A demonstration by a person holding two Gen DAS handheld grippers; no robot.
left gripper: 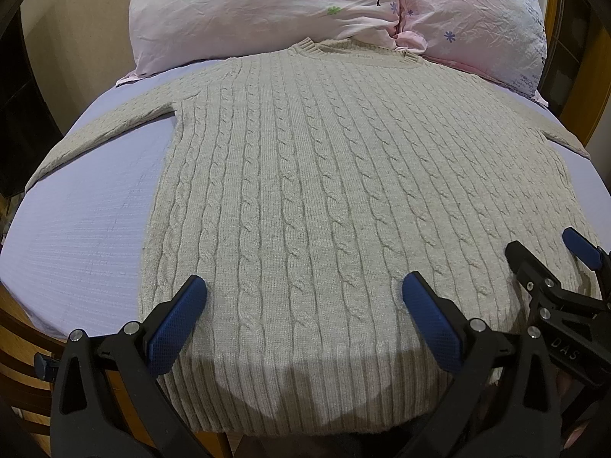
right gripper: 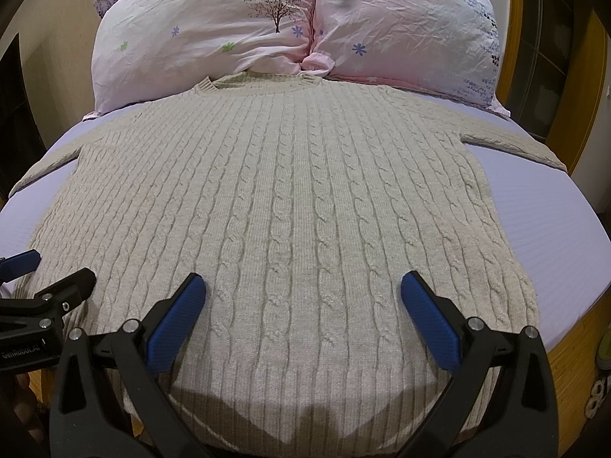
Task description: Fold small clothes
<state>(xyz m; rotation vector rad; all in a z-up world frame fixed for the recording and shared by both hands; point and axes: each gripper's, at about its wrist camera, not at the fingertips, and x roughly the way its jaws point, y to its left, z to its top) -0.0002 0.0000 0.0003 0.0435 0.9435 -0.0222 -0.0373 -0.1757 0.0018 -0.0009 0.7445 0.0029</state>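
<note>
A beige cable-knit sweater (left gripper: 305,198) lies flat and spread out on a lilac bed sheet (left gripper: 84,229), collar toward the pillows, hem toward me, both sleeves stretched out sideways. It fills the right wrist view too (right gripper: 290,210). My left gripper (left gripper: 303,290) is open and empty, hovering over the hem on the sweater's left half. My right gripper (right gripper: 301,286) is open and empty over the hem's right half. Each gripper shows in the other's view: the right one at the right edge (left gripper: 542,252), the left one at the left edge (right gripper: 49,267).
Two pink flowered pillows (left gripper: 267,11) (right gripper: 401,26) rest at the head of the bed, touching the collar. A wooden bed frame (right gripper: 573,76) runs along the right side and the foot of the bed (left gripper: 23,343). Shoes (right gripper: 601,358) lie on the floor at right.
</note>
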